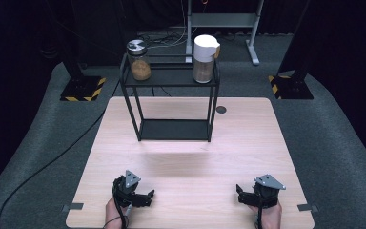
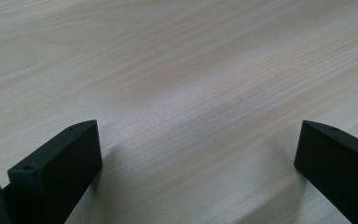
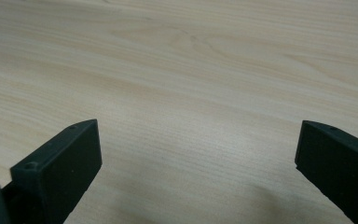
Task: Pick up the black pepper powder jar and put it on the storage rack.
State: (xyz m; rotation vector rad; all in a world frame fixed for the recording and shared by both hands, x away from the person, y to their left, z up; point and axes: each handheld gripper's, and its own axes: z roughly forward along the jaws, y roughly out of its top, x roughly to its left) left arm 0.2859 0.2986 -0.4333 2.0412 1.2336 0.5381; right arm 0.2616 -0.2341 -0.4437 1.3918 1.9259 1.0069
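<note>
A black two-level rack (image 1: 171, 81) stands at the back of the light wood table (image 1: 190, 162). On its top shelf a glass jar (image 1: 138, 60) with a metal lid and brown contents sits at the left, and a white-lidded container (image 1: 204, 58) with tan contents at the right. My left gripper (image 1: 145, 196) rests near the table's front left, and my right gripper (image 1: 240, 192) near the front right. In the left gripper view the gripper (image 2: 198, 140) stands open over bare wood. The right gripper (image 3: 198, 140) in its own view is open too, nothing between its jaws.
The rack's lower shelf (image 1: 174, 130) holds nothing. A small dark round hole (image 1: 221, 109) sits in the table right of the rack. Dark grey carpet surrounds the table, with black stands on yellow-striped bases (image 1: 82, 89) at both back corners and a cable (image 1: 38, 167) trailing left.
</note>
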